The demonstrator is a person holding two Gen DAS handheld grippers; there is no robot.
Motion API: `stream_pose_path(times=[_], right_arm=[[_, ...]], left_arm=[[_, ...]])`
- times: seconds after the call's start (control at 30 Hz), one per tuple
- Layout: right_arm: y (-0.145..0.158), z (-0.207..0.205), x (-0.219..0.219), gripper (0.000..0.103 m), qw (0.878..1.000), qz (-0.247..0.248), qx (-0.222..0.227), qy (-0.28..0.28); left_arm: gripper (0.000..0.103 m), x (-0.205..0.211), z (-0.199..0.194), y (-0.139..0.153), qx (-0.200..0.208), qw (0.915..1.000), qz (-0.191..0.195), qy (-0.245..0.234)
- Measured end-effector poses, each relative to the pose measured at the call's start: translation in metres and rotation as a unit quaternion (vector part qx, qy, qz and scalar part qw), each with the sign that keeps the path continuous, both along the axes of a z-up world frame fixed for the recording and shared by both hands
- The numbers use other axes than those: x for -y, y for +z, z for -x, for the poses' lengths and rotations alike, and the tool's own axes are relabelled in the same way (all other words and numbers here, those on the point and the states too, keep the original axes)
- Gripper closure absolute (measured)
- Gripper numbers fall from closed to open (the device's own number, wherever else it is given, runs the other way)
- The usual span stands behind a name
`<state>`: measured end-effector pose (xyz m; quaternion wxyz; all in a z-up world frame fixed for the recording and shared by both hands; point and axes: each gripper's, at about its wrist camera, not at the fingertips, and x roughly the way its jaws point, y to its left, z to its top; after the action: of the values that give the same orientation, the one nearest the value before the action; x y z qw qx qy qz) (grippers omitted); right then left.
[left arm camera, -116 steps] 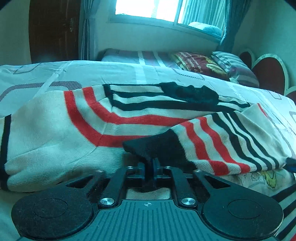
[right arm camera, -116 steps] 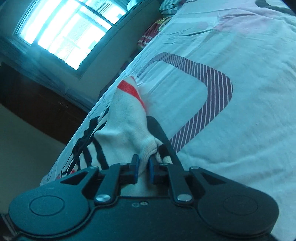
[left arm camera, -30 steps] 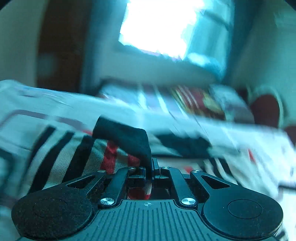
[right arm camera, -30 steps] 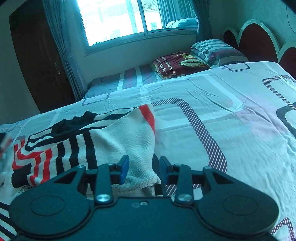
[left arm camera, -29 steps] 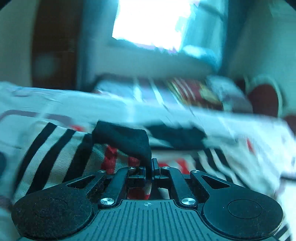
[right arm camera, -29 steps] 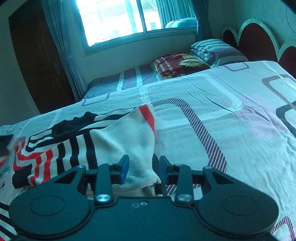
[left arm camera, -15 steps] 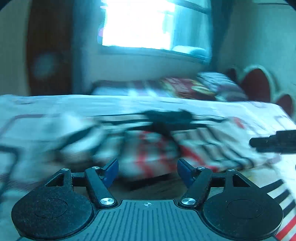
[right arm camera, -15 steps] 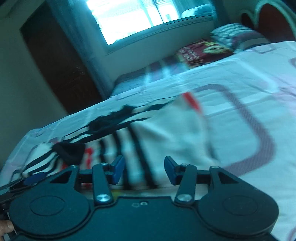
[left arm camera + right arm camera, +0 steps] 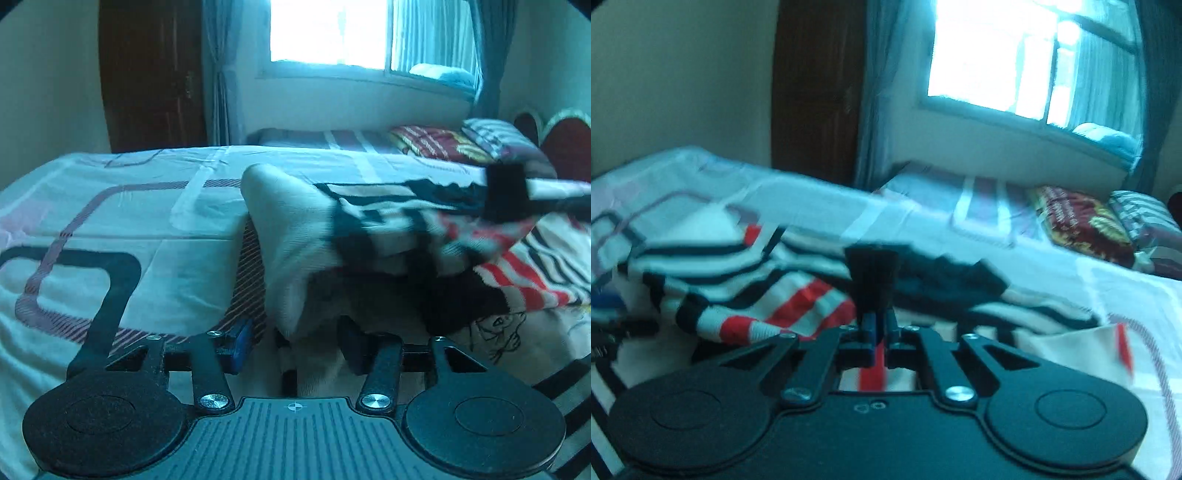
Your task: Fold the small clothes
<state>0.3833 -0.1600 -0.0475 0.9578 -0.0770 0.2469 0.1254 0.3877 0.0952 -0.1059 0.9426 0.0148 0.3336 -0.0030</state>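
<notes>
A small white knit sweater point(image 9: 369, 229) with black and red stripes lies bunched on the bed. In the left wrist view my left gripper point(image 9: 295, 345) is low at the sweater's near left end. Its jaws are closing, with a hanging white fold point(image 9: 288, 295) between them, and the pads stand clear of the cloth. My right gripper point(image 9: 881, 325) is shut on the sweater's black cuff point(image 9: 873, 273), which stands up from its fingertips over the striped body point(image 9: 798, 295). The same gripper shows as a dark blur point(image 9: 506, 195) at the right of the left wrist view.
The bed sheet point(image 9: 110, 206) with looped line patterns spreads bare to the left. A second bed with pillows point(image 9: 1082, 225) lies beyond, under the window. A dark door point(image 9: 151, 74) stands behind and a headboard point(image 9: 565, 144) at far right.
My left gripper let go of the black cuff, opened and moved left to the white fold. My right gripper left the white hem, swung left and shut on the black cuff.
</notes>
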Motion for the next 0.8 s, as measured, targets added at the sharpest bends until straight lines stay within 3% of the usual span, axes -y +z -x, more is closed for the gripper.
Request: stream_pose_path(times=[0.1, 0.17, 0.27, 0.33, 0.4, 0.5, 0.63, 0.7, 0.73, 0.77, 0.8], right_arm=[[0.008, 0.018, 0.040, 0.099, 0.998, -0.030, 0.018, -0.053], [-0.001, 0.021, 0.063, 0.098, 0.996, -0.061, -0.017, -0.067], [-0.027, 0.018, 0.084, 0.085, 0.989, -0.086, -0.093, -0.070], [-0.032, 0.025, 0.099, 0.080, 0.983, -0.127, -0.095, -0.086], [-0.034, 0.027, 0.117, 0.069, 0.971, -0.188, -0.104, -0.106], [-0.041, 0.020, 0.140, 0.064, 0.946, -0.273, -0.126, -0.120], [-0.054, 0.000, 0.147, 0.063, 0.922, -0.317, -0.175, -0.136], [-0.055, -0.004, 0.145, 0.063, 0.919, -0.322, -0.179, -0.137], [-0.055, -0.004, 0.143, 0.067, 0.921, -0.319, -0.175, -0.138], [-0.054, -0.006, 0.141, 0.083, 0.924, -0.312, -0.172, -0.136], [-0.052, -0.007, 0.139, 0.090, 0.929, -0.305, -0.165, -0.132]], left_arm=[[0.053, 0.001, -0.001, -0.005, -0.005, 1.0000, 0.005, 0.003], [0.054, -0.001, -0.002, -0.006, -0.004, 0.9999, 0.013, 0.001], [0.058, -0.002, -0.003, -0.003, -0.008, 0.9999, 0.011, -0.007], [0.060, 0.000, -0.004, 0.001, 0.000, 0.9998, 0.003, -0.019], [0.060, 0.003, -0.003, 0.004, 0.009, 0.9994, -0.012, -0.032], [0.060, 0.005, -0.004, 0.006, 0.011, 0.9989, -0.011, -0.045], [0.060, 0.005, -0.008, 0.006, 0.007, 0.9990, -0.005, -0.044], [0.060, 0.004, -0.011, 0.003, -0.003, 0.9992, -0.004, -0.040], [0.060, 0.003, -0.012, 0.001, -0.005, 0.9992, 0.000, -0.039], [0.060, 0.002, -0.012, 0.000, -0.005, 0.9993, 0.005, -0.038], [0.060, 0.001, -0.012, 0.000, -0.006, 0.9993, 0.010, -0.036]])
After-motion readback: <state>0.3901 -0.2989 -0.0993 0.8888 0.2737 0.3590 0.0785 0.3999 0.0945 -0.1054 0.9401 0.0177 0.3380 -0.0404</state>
